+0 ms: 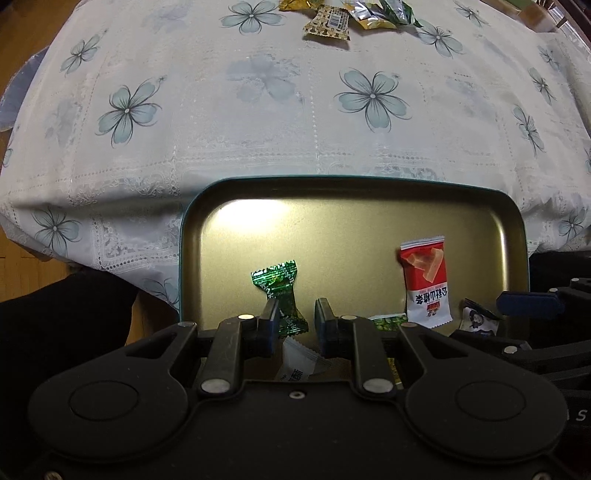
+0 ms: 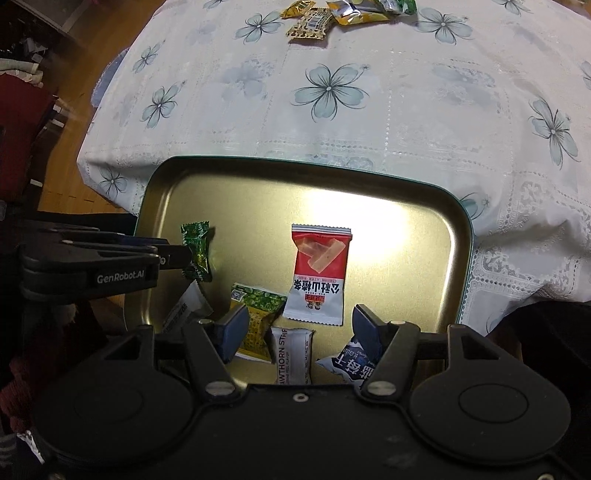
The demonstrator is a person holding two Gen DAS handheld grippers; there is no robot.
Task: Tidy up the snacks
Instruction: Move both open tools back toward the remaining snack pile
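The left gripper's (image 1: 295,317) fingers (image 1: 271,317) pinch the green candy (image 2: 197,251) above the gold tin tray (image 1: 332,188) at the worktop's near edge; the right gripper's (image 2: 301,328) fingers (image 2: 236,328) stand spread and empty over the tray's near end. The red sachet (image 2: 319,273) lies flat mid-tray. Near-edge packets are partly hidden behind the gripper bodies. More snacks (image 2: 332,14) at the far edge are cut off by the frame.
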